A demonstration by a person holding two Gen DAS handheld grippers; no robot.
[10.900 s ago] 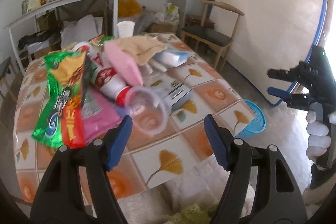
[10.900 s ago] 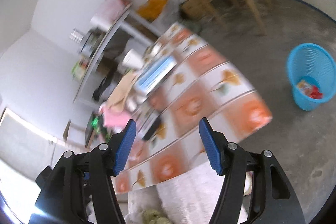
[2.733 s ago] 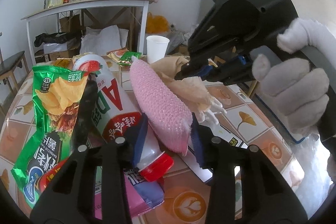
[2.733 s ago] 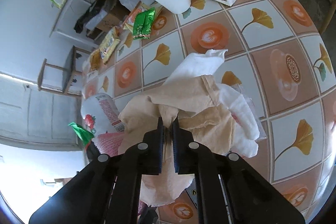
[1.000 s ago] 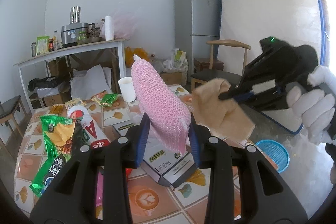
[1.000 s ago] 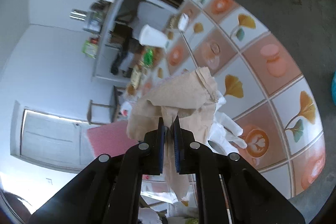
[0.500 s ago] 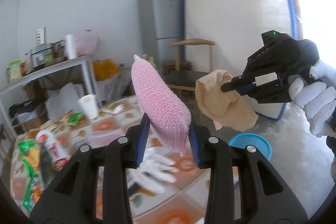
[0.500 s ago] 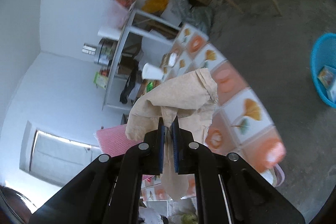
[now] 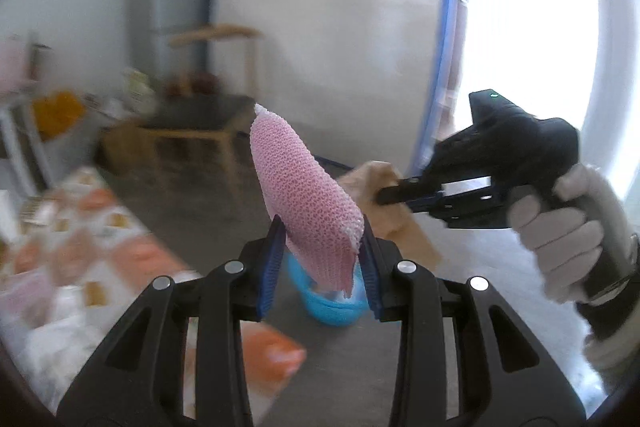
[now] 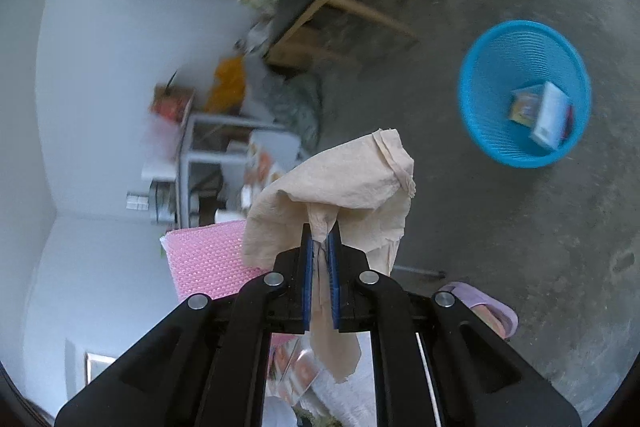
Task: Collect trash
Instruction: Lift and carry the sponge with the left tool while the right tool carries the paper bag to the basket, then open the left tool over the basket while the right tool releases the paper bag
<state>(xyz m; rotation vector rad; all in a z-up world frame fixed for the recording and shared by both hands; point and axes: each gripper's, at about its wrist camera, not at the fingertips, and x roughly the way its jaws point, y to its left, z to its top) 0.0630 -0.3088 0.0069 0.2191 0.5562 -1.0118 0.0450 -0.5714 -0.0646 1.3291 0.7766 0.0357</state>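
Grey concrete floor [image 10: 500, 227] fills the right-hand view, and sitting on it is the blue basket [image 10: 480, 99], already holding a box or two. That basket is the landmark: both pieces of trash are being carried toward it, up in the air, clear of everything. Left gripper [image 9: 320, 259] has its jaws pinching the pink sponge [image 9: 304, 195], which stands tall between the blue pads, directly in front of the basket so that only the basket's lower rim [image 9: 332, 311] peeks out below. Right gripper [image 10: 320, 259] has its jaws pressed nearly together on a pinch of tan paper napkin [image 10: 340, 187], the rest drooping free, short of the basket and off to its side. Half a second ago the tiled table [image 9: 80, 247] filled more of the left view; now it slides off left, blurred, and the basket looms larger. Release looks close, I'd judge.
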